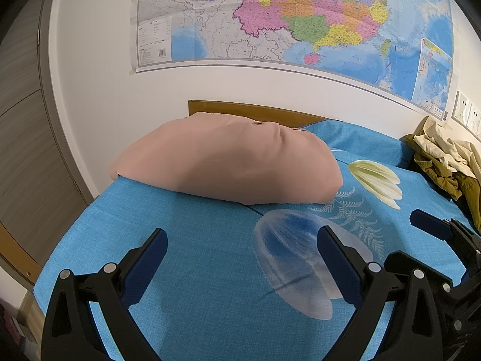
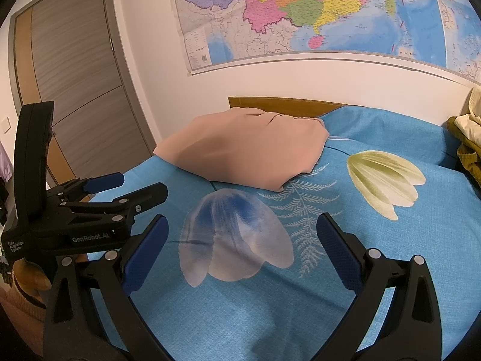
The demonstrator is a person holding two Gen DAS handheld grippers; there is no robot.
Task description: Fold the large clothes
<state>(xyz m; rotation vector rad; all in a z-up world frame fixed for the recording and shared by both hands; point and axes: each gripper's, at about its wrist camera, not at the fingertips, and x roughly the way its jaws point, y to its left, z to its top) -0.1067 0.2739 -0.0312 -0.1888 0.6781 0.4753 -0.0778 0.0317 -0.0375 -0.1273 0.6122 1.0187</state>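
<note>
Bed point(image 1: 186, 285) w/ blue floral cover fills both views, wall map point(image 1: 300, 15) above the headboard. Pink pillow point(image 1: 228, 162) sits at the head end. Olive/cream clothes point(image 1: 445, 159), your task item, lie crumpled at the far right edge, well apart from both claws. Your left gripper point(image 1: 242, 246) is level over the cover, jaws wide, nothing in them. Your right gripper point(image 2: 242, 234) is just beside it, same pose, also spread wide and empty.
</note>
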